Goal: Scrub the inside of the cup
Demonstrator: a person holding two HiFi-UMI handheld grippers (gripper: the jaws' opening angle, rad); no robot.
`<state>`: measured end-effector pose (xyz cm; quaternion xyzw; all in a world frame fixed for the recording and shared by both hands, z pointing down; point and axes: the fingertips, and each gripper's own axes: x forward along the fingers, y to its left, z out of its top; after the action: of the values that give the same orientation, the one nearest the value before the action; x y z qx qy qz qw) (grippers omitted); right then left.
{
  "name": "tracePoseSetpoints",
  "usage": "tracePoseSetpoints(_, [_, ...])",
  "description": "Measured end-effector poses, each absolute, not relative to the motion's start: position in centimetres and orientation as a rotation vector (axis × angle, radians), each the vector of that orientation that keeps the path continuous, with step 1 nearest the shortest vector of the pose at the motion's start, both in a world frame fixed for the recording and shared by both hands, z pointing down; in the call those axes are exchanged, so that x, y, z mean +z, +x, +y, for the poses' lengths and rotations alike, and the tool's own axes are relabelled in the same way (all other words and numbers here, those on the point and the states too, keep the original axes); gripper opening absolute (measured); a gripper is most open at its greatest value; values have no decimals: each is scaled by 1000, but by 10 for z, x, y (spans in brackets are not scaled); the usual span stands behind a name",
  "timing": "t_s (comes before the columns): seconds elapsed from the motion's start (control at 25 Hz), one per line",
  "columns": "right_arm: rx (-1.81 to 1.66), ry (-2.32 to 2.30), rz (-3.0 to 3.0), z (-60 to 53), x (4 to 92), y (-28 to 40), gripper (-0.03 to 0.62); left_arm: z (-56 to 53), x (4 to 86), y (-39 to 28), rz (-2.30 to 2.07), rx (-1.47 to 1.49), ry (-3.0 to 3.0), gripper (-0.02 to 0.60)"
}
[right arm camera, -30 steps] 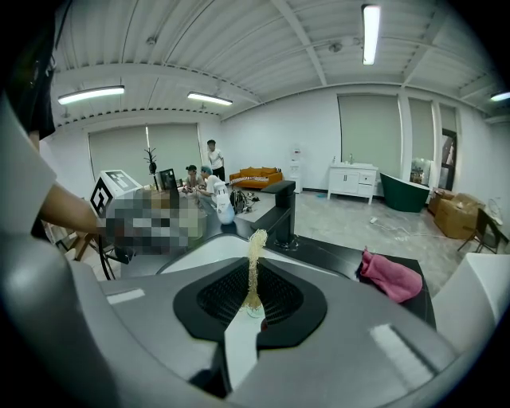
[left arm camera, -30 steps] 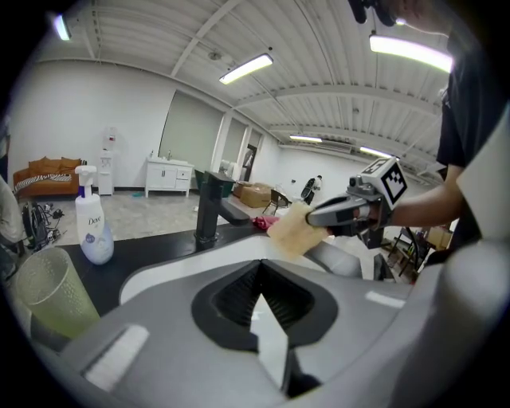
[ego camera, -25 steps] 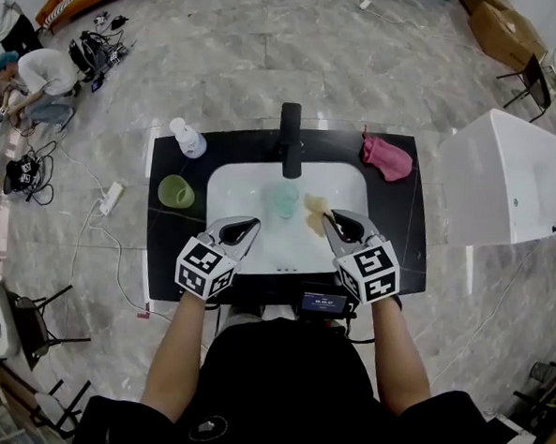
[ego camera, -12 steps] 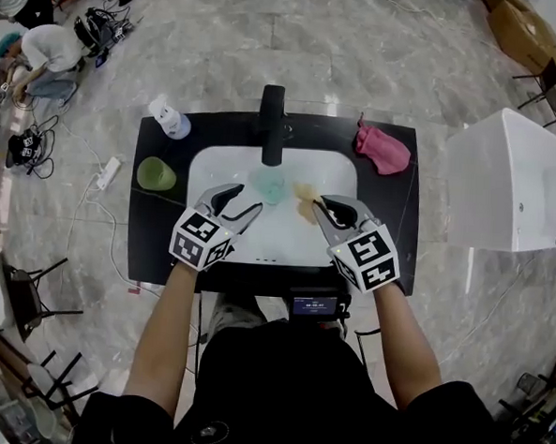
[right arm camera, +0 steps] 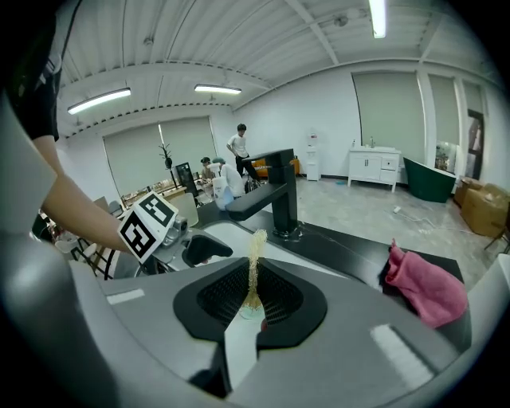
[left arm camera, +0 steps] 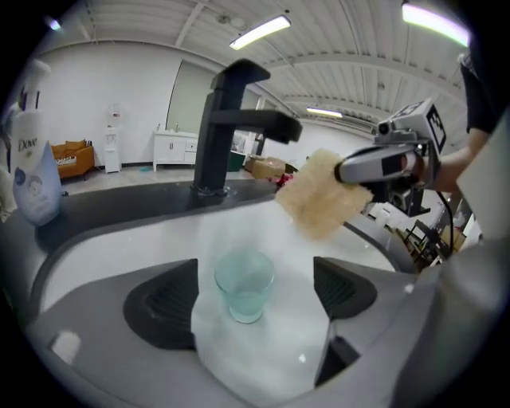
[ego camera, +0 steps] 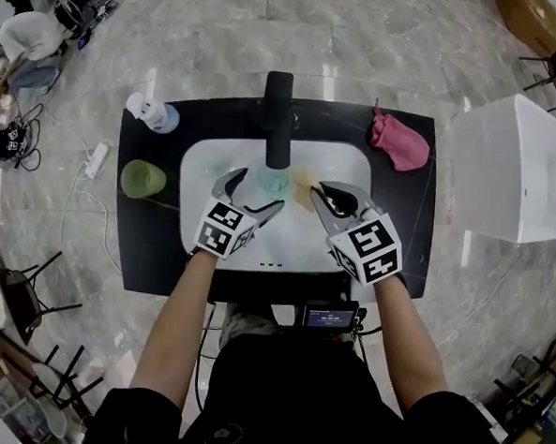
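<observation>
A pale teal see-through cup [ego camera: 273, 180] stands upright in the white sink [ego camera: 215, 170], just under the black faucet [ego camera: 278, 123]. My left gripper [ego camera: 256, 192] is low over the basin and its jaws are opening. The cup [left arm camera: 245, 283] stands in line with the gap between them, and neither pad touches it. My right gripper [ego camera: 325, 197] is shut on a yellowish sponge [ego camera: 304, 184], which it holds just right of the cup. The left gripper view shows the sponge [left arm camera: 323, 191] hanging above and to the right of the cup. In the right gripper view the sponge [right arm camera: 255, 255] sticks up between the pads.
The sink sits in a black counter [ego camera: 405, 224]. On it are a pink cloth [ego camera: 398, 144] at the back right, a green cup [ego camera: 142, 178] at the left and a white soap bottle [ego camera: 151, 113] at the back left. A white tub [ego camera: 525, 175] stands to the right.
My left gripper's jaws went from shut to wide apart. Both grippers moved forward to the cup under the faucet, and the sponge now hangs right beside the cup.
</observation>
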<state>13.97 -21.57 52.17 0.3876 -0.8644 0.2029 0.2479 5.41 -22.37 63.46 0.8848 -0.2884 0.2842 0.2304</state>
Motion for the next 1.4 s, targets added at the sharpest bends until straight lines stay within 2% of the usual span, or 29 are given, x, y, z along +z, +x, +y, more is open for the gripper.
tracePoseSetpoints(0.24, [598,1055,-2325,-234,546,133,37,-228,675,60,-791,829,2412,468])
tracePoseSetpoints(0.8, [669,990,-2287,-251,585,110,37,-239,711,90,-759,811,2405,464])
tracePoseSetpoints(0.92, [678,983,-2285,-251,586,108,37,-239,711,95,-757,832,2432,373])
tracePoseSetpoints(1.4, [635,855,-2326,-208,562,113,37,-203,662,99,-644,974,2596,371])
